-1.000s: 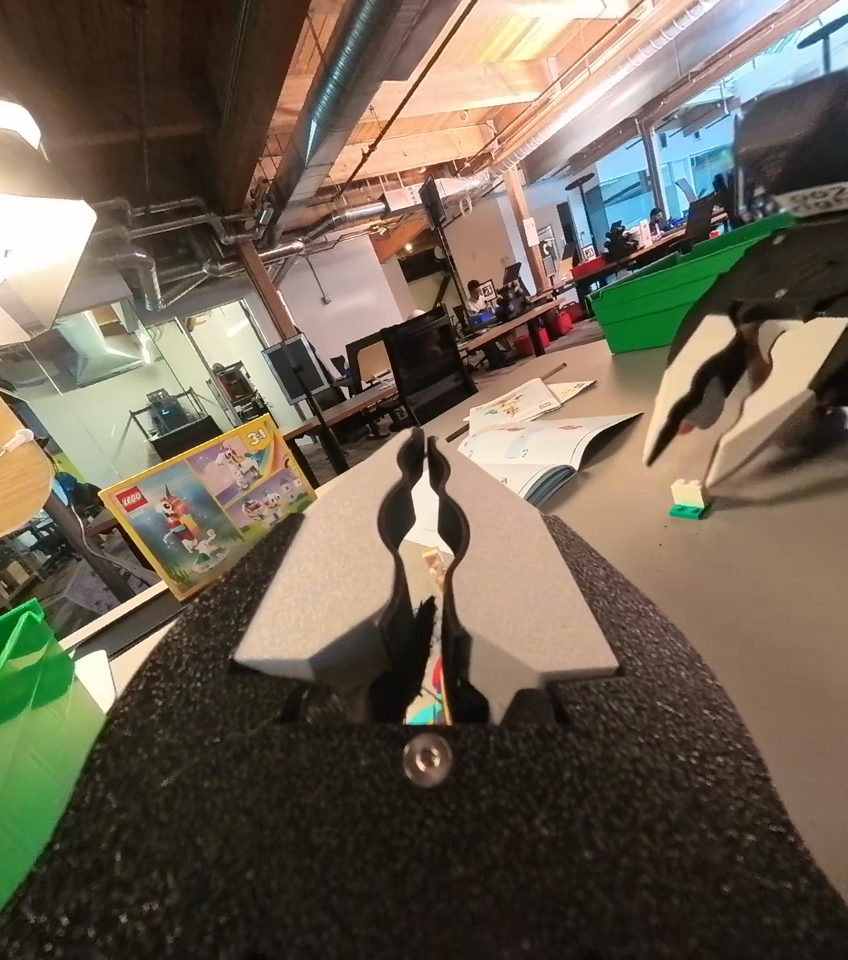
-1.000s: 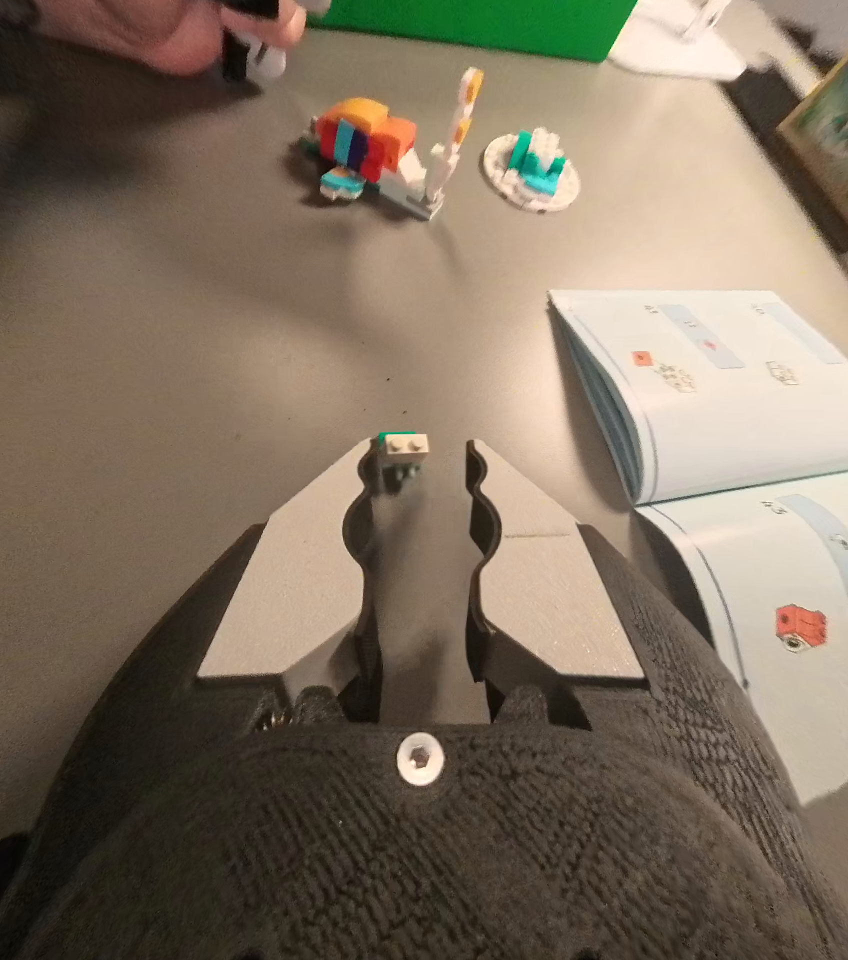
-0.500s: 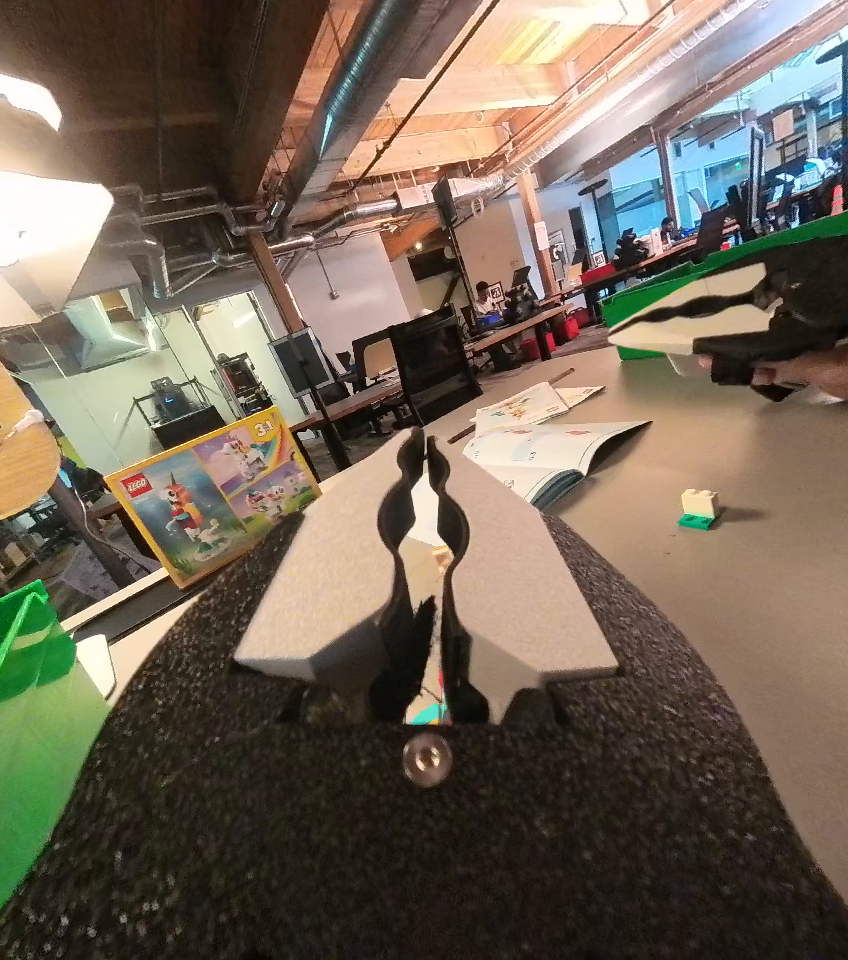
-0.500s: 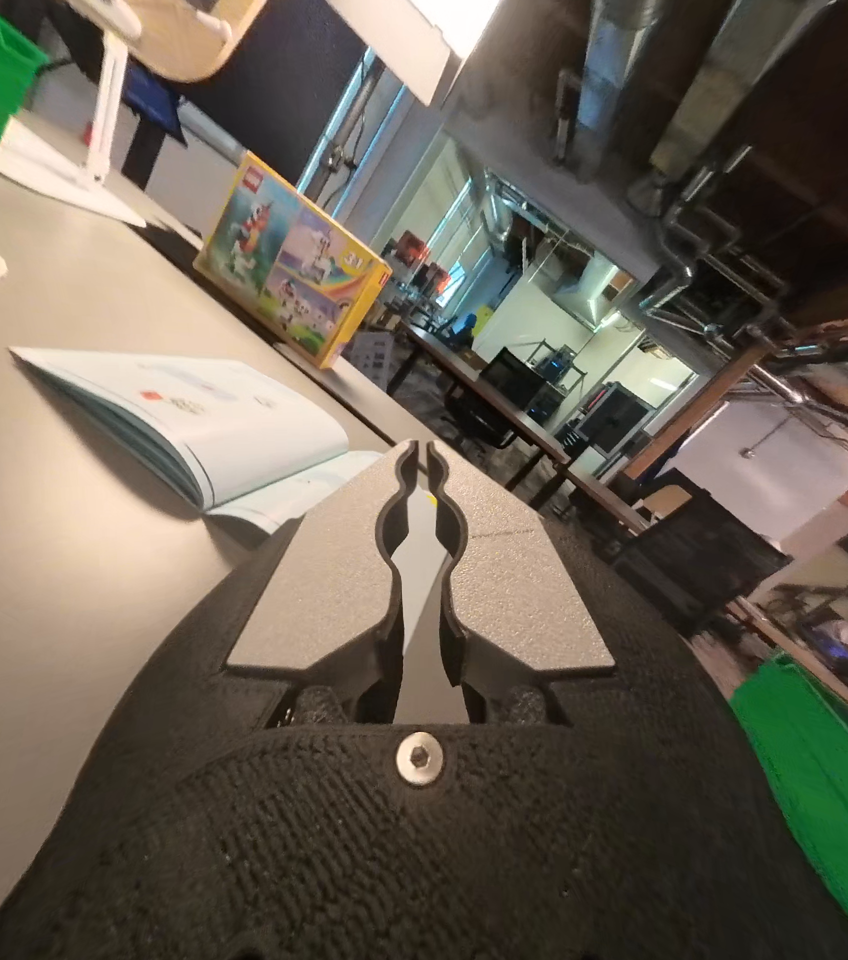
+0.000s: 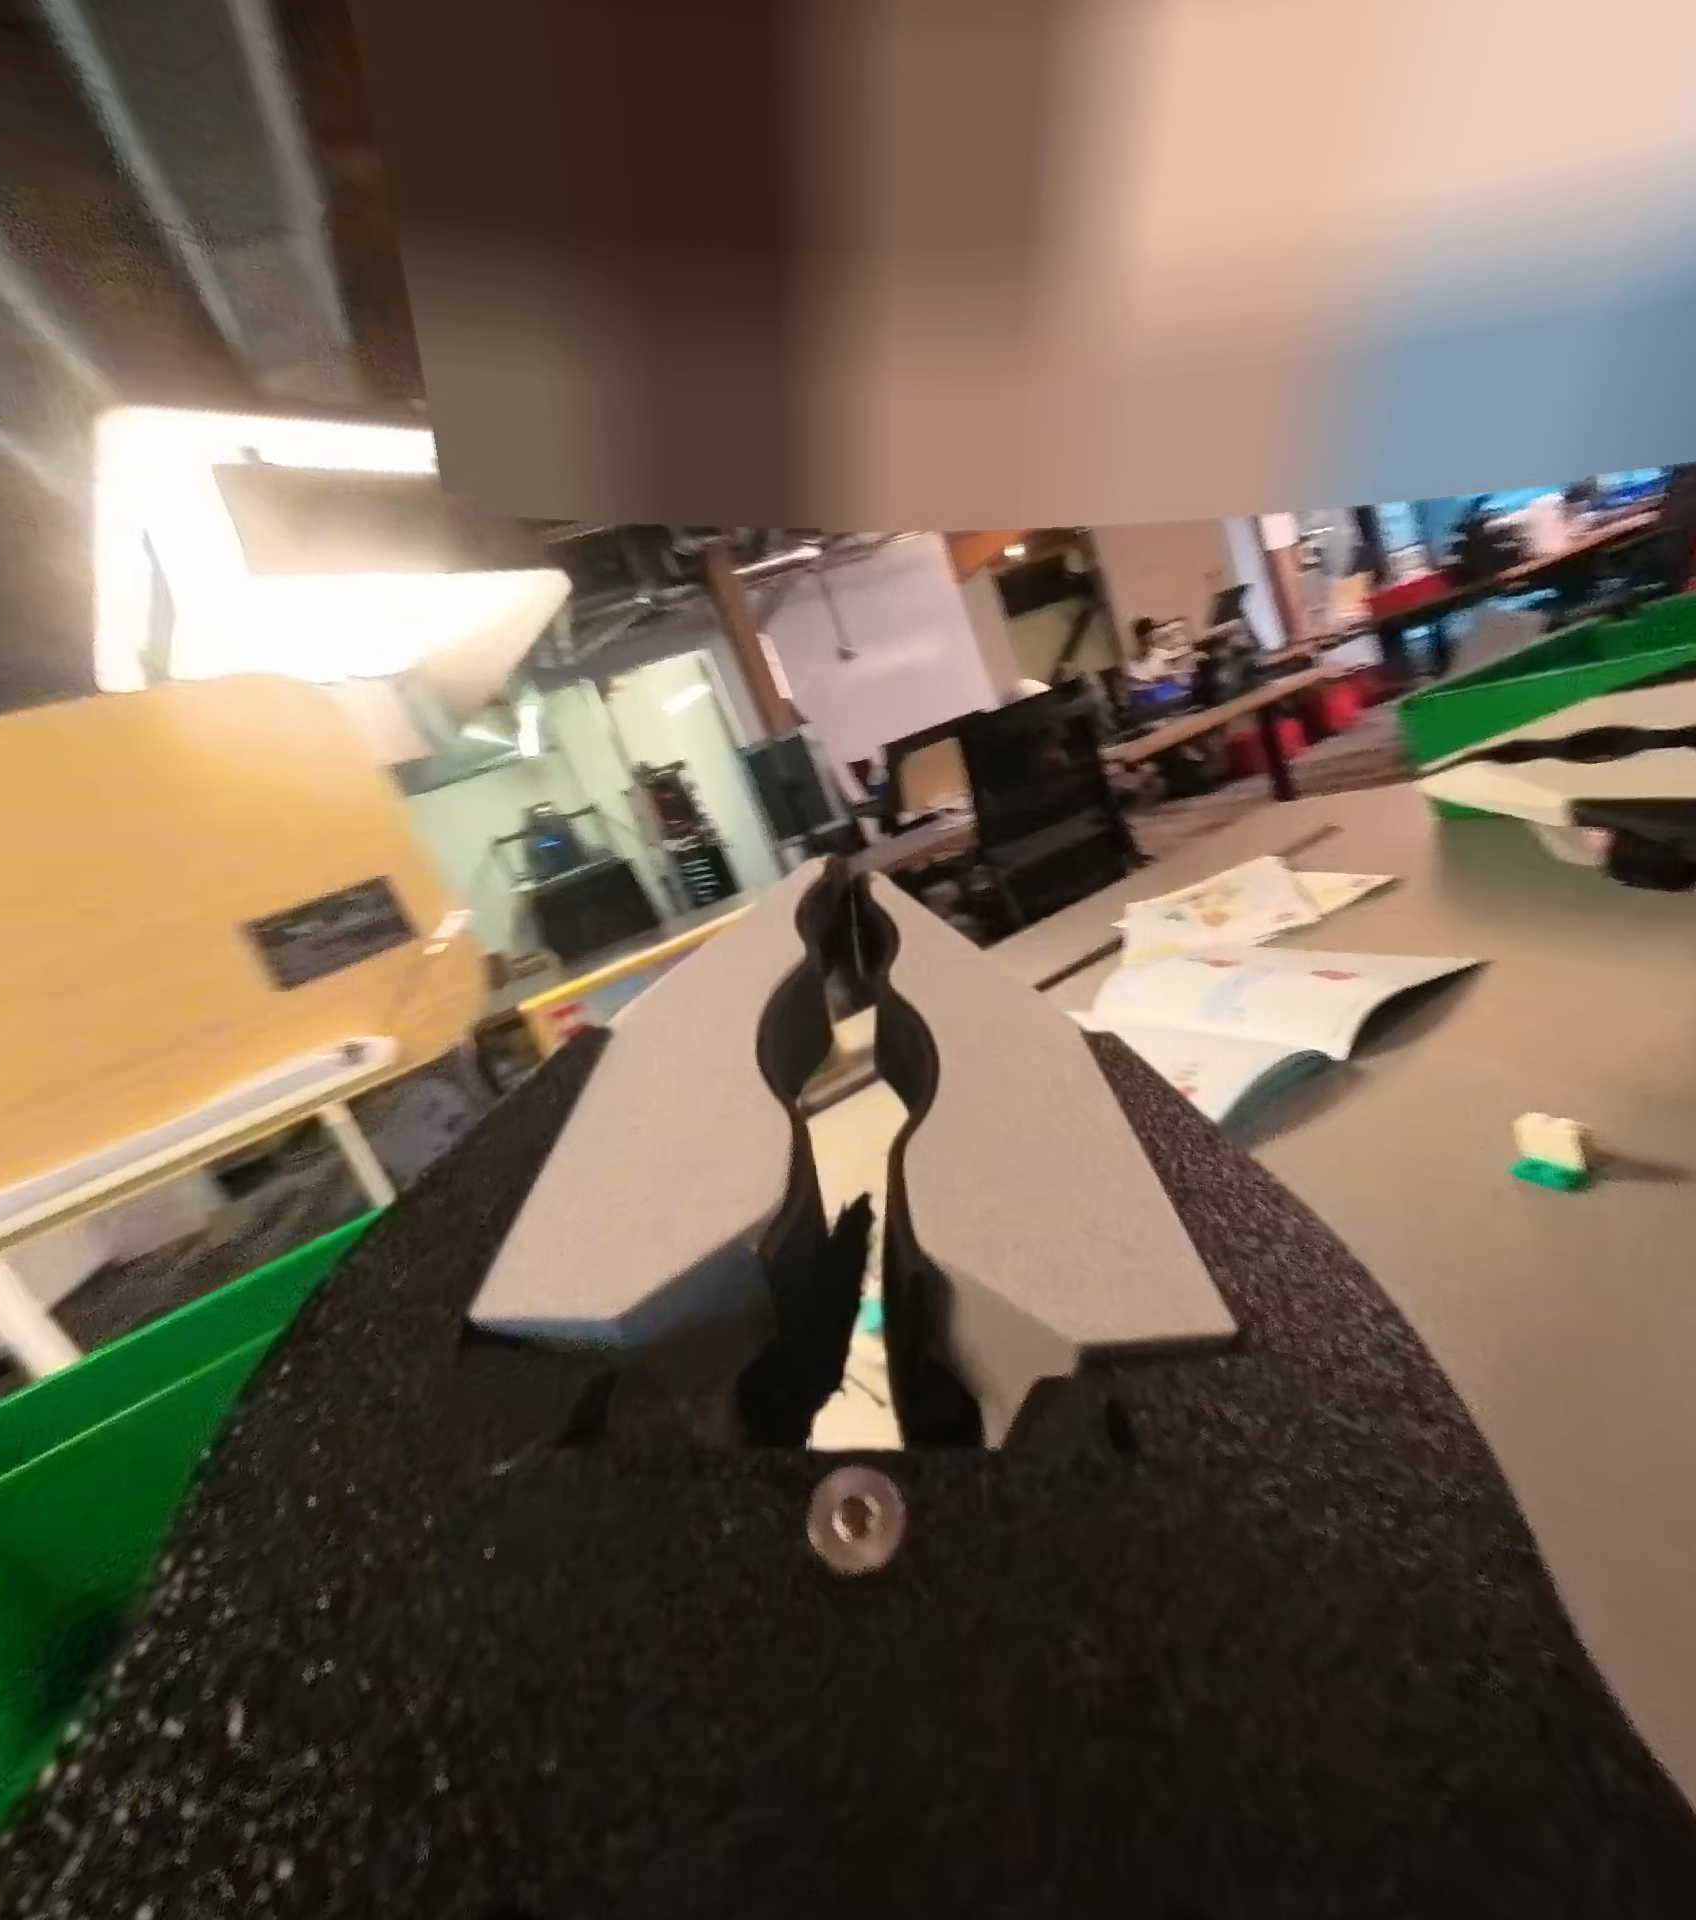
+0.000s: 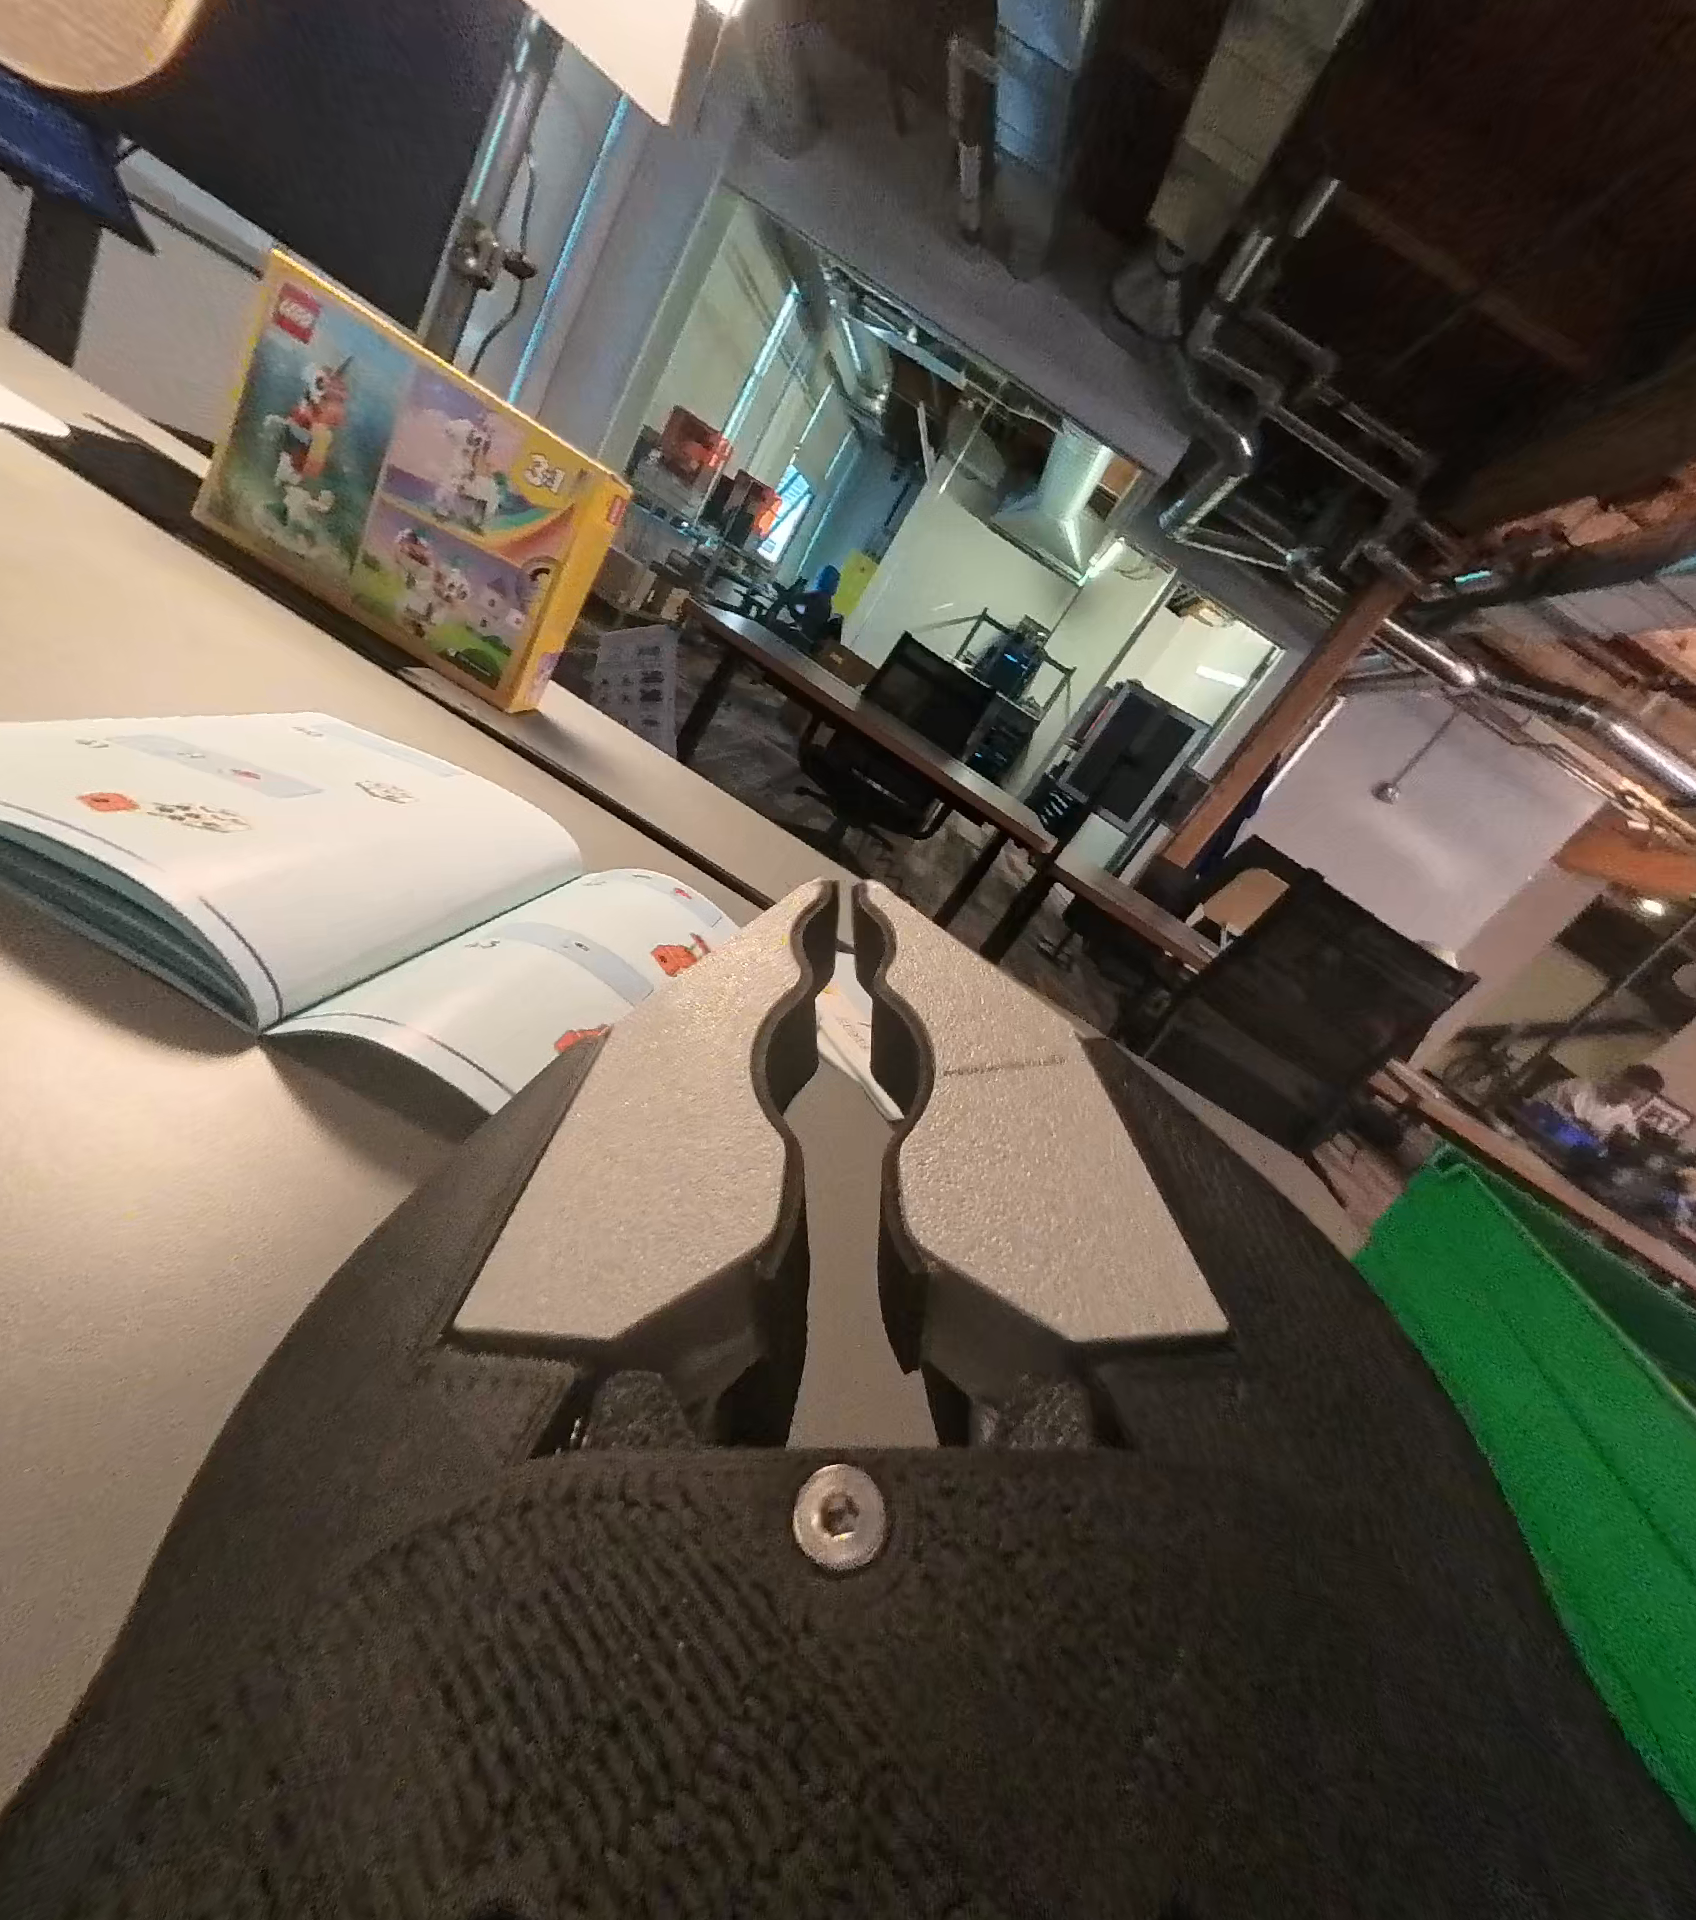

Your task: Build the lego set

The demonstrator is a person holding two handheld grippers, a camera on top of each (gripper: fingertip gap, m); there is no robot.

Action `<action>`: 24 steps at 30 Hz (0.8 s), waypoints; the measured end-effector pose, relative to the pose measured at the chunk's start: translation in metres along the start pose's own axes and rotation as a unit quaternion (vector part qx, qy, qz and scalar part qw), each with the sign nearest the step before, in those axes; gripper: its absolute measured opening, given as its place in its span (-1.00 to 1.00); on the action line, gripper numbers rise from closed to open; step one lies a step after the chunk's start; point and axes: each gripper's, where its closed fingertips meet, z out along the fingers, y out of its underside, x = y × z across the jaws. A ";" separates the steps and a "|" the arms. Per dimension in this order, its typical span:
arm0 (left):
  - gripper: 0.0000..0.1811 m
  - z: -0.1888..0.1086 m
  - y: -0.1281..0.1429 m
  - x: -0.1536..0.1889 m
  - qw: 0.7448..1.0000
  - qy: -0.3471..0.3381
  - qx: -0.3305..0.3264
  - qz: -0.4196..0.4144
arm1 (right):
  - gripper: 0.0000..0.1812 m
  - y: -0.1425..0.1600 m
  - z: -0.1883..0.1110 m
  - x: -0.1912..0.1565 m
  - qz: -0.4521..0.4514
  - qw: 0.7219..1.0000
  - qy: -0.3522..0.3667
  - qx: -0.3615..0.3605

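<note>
While the left gripper [image 5: 849,904] keeps its fingers together at the tips with nothing between them, its view has swung left since a moment ago: the yellow toy box that stood ahead of it is now almost hidden behind the fingers, and a wooden panel [image 5: 148,914] fills the left side. The small white-and-green brick piece [image 5: 1550,1148] lies alone on the grey table [image 5: 1550,1455], near the open instruction booklet [image 5: 1259,1003], as it did before. The right gripper [image 6: 842,902], fingers nearly touching and empty, is held level beside a green bin [image 6: 1602,1455]. Its view has shifted little, with the booklet [image 6: 252,862] and the yellow box [image 6: 408,499] lying ahead on the table.
</note>
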 end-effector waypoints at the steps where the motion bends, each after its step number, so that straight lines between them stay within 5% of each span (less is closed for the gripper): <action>1: -1.00 -0.009 -0.002 -0.012 1.000 -0.020 -0.008 0.009 | -1.00 0.001 0.001 0.001 0.002 1.000 0.002 -0.001; 6: -1.00 -0.043 0.003 -0.081 0.989 -0.110 -0.084 0.053 | -1.00 0.002 0.002 0.001 -0.003 1.000 0.004 -0.005; 10: -1.00 -0.070 0.013 -0.131 0.972 -0.205 -0.097 -0.059 | -1.00 0.001 0.002 -0.003 -0.015 1.000 -0.003 -0.005; 24: -1.00 -0.122 0.042 -0.179 0.934 -0.304 -0.169 -0.088 | -1.00 0.001 0.003 -0.008 -0.027 1.000 -0.014 -0.003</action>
